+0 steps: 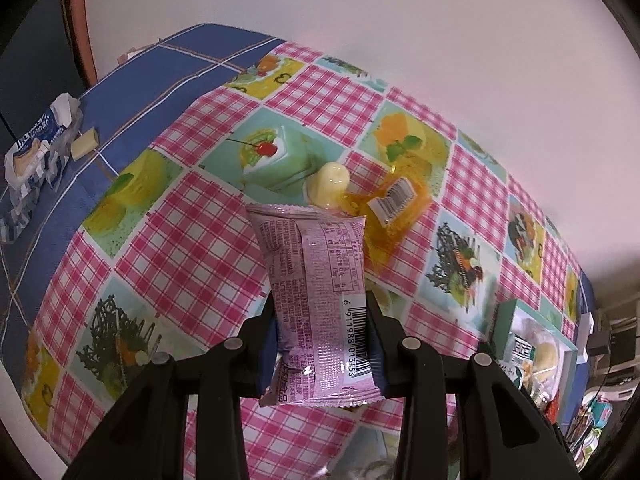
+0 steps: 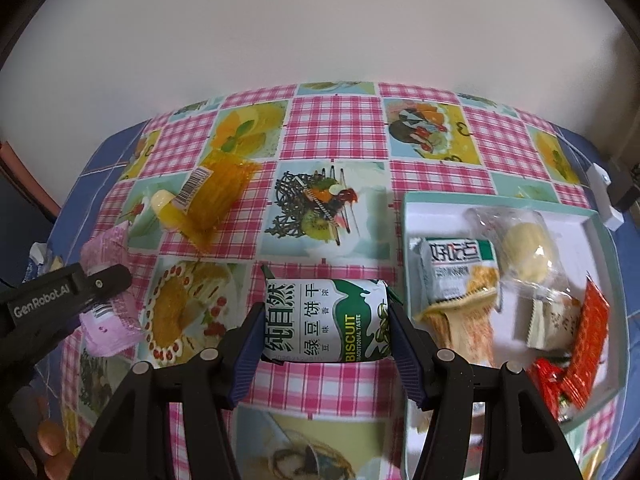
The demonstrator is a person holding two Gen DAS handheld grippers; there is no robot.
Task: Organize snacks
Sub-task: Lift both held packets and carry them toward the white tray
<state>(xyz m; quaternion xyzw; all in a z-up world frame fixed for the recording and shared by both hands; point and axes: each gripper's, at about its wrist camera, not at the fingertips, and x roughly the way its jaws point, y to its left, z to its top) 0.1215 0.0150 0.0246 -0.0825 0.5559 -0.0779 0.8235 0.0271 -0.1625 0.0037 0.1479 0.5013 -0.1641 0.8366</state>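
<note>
My left gripper (image 1: pixel 322 332) is shut on a pink snack packet (image 1: pixel 320 280), held above the checked tablecloth; gripper and packet also show at the left of the right wrist view (image 2: pixel 106 312). My right gripper (image 2: pixel 324 324) is shut on a green and white biscuit pack (image 2: pixel 326 320), just left of a white tray with a green rim (image 2: pixel 404 208). The tray holds several wrapped snacks, among them a biscuit pack (image 2: pixel 456 268), a clear-wrapped cake (image 2: pixel 524 252) and red packets (image 2: pixel 576 356). An orange jelly pouch (image 1: pixel 384 216) with a yellow cap lies on the cloth beyond the pink packet.
The tray shows at the right edge of the left wrist view (image 1: pixel 532 348). An opened blue wrapper (image 1: pixel 32 148) and a small pale block (image 1: pixel 85 145) lie on the blue cloth at the far left. A white wall stands behind the table. A white adapter (image 2: pixel 604 196) lies at the far right.
</note>
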